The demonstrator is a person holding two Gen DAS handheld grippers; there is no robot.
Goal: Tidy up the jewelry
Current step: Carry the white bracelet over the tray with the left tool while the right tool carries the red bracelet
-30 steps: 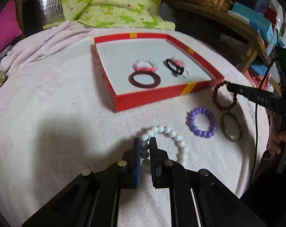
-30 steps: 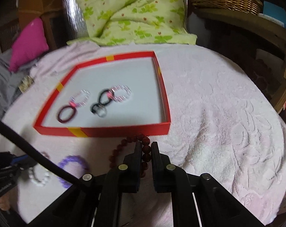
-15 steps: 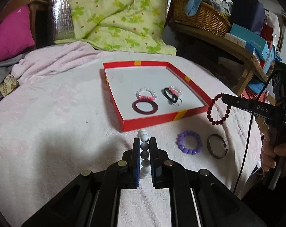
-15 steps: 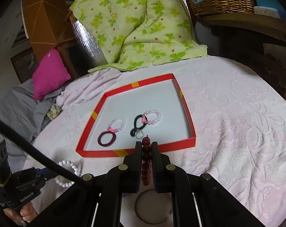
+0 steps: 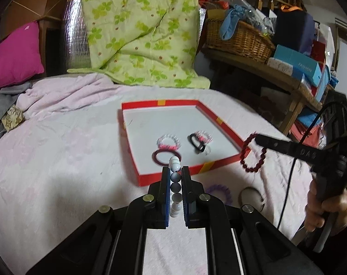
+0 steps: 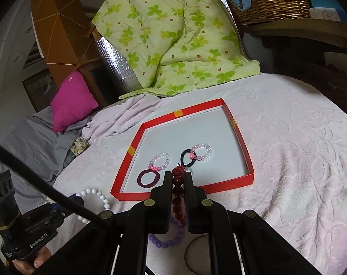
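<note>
My left gripper (image 5: 174, 168) is shut on a white bead bracelet (image 5: 175, 176), which hangs clear of the pink blanket just before the red tray's (image 5: 173, 180) near wall. On the right, my right gripper (image 5: 257, 138) is shut on a dark red bead bracelet (image 5: 252, 160) hanging beside the tray's right corner. In the right wrist view the right gripper (image 6: 178, 174) pinches the dark red bracelet (image 6: 178, 184) in front of the tray (image 6: 228, 183). The left gripper (image 6: 78, 200) holds the white bracelet (image 6: 93, 192) at lower left.
In the tray lie a maroon ring (image 5: 165, 157), a clear bead bracelet (image 5: 169, 142) and a black hair tie with pink beads (image 5: 197, 141). A purple bracelet (image 6: 166, 240) and a brown bangle (image 6: 194, 252) rest on the blanket. A green quilt (image 5: 139, 34) lies behind.
Both grippers have risen, lifting the white and dark red bracelets off the blanket. Both views have tilted up, so the tray sits lower in them.
</note>
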